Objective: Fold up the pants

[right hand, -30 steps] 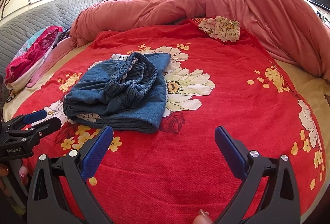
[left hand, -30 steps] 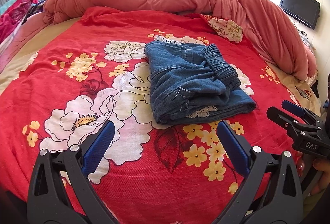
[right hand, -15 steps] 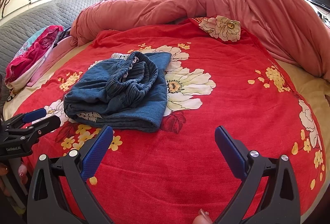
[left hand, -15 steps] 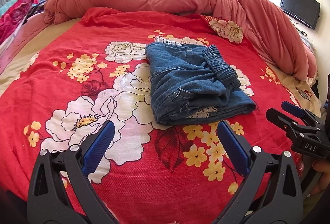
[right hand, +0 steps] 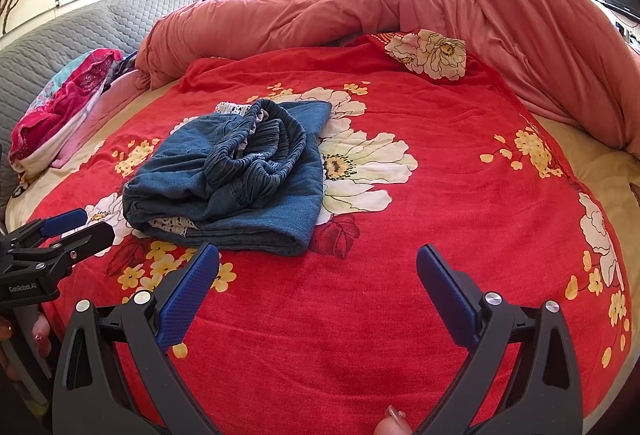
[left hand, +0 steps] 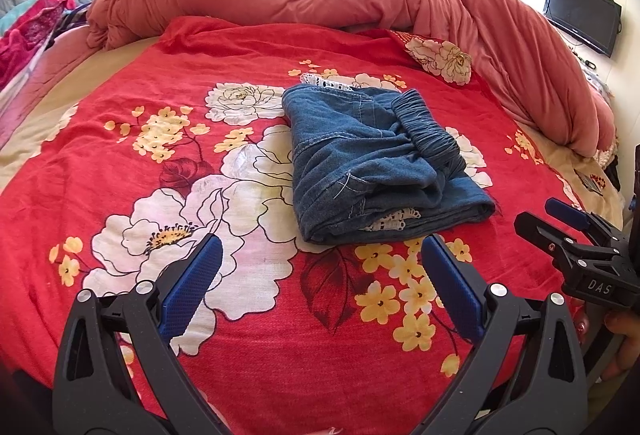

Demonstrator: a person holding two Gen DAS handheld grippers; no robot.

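The blue pants (left hand: 376,163) lie in a small folded bundle in the middle of the bed (left hand: 120,163), on the red flower blanket. The folding looks almost done to me, though the stretchy waistband on top is bunched and a bit of white lace pokes out, so a little tidying may be left. The left hand-held gripper (left hand: 320,275) is spread wide and holds nothing, just in front of the bundle. The right hand-held gripper (right hand: 316,283) is spread wide too, empty, with the bundle off to its left. The left view shows a dark screen (left hand: 580,17) on the wall. The right view shows more of the gray padded headboard (right hand: 100,27).
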